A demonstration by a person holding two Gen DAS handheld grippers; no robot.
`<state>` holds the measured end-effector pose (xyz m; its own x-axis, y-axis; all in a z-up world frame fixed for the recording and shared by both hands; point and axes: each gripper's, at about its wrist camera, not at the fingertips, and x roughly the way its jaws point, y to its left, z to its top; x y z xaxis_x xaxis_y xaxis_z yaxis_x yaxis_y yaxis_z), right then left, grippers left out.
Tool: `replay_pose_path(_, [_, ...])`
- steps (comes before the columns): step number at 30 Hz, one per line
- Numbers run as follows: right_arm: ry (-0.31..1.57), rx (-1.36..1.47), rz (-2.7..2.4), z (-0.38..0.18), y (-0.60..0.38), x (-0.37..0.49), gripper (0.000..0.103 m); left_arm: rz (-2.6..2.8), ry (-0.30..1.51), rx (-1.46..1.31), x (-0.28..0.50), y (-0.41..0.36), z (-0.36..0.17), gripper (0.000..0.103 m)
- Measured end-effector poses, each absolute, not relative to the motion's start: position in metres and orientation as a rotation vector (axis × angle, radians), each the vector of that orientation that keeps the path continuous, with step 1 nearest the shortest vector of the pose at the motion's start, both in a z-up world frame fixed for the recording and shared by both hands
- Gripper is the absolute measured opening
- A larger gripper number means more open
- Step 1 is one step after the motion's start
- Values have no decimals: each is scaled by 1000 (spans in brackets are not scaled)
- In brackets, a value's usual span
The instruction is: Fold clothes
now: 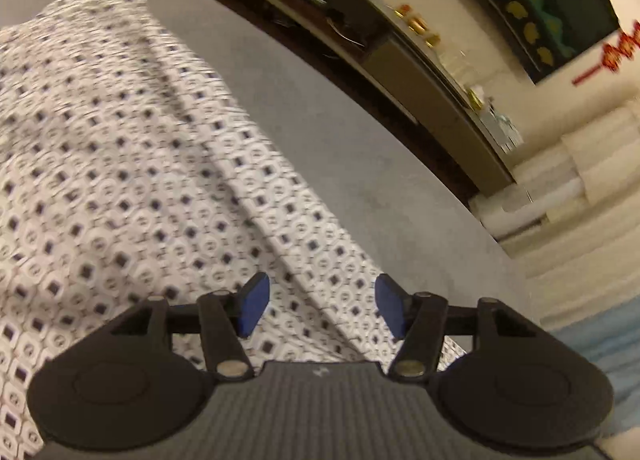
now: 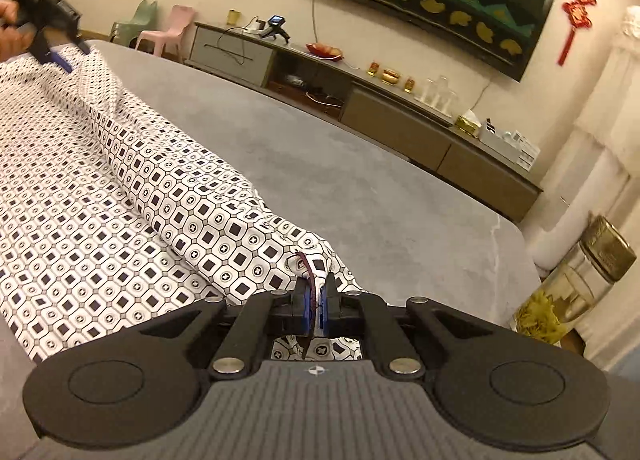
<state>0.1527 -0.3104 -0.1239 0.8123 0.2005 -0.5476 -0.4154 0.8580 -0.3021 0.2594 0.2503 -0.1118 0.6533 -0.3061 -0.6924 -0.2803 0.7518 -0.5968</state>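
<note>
On the grey table lies the patterned garment, its long edge rolled up. Right gripper pinches that edge's corner; left gripper hovers agape above the cloth. It looks light and limp, best held by corners.

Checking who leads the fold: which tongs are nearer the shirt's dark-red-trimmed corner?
Right. The right tongs are shut on that corner; the left tongs hang open over the patterned shirt, gripping nothing.

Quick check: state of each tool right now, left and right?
Left tool: open, holding nothing, above the patterned garment.
Right tool: closed on an edge of the garment.
</note>
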Motion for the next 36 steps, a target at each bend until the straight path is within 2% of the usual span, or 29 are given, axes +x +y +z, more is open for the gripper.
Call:
replay_pose_path(6, [531, -366, 329, -124, -311, 143, 4, 20, 892, -727, 301, 265, -124, 63])
replay_pose_path(7, [535, -354, 325, -124, -311, 143, 4, 20, 881, -719, 305, 265, -124, 57])
replay_pose_path(8, [540, -348, 321, -123, -311, 144, 4, 28, 877, -720, 308, 266, -123, 29])
replay_pose_path(9, [545, -349, 317, -123, -311, 145, 4, 28, 869, -725, 307, 266, -119, 7])
replay_pose_path(10, [547, -361, 312, -123, -310, 147, 4, 17, 854, -726, 306, 266, -115, 1])
replay_pose_path(13, [503, -405, 281, -113, -309, 139, 4, -46, 793, -677, 265, 258, -78, 1])
replay_pose_path(16, [538, -466, 295, -115, -314, 112, 5, -107, 747, -613, 213, 249, -42, 1])
replay_pose_path(18, [561, -506, 305, -117, -318, 94, 5, -111, 805, -560, 167, 240, -48, 1])
replay_pose_path(21, [596, -568, 319, -119, -323, 68, 6, -84, 926, -547, 111, 233, -89, 1])
replay_pose_path(23, [644, -556, 328, -121, -329, 54, 19, -68, 952, -548, 93, 232, -105, 1])
replay_pose_path(25, [729, -421, 330, -118, -339, 48, 36, -61, 954, -541, 85, 229, -112, 1])
replay_pose_path(31, [818, 94, 276, -90, -375, 37, 58, -96, 909, -508, 85, 222, -103, 3])
replay_pose_path(36, [868, 539, 188, -102, -410, 43, 60, -105, 885, -484, 86, 217, -96, 3])
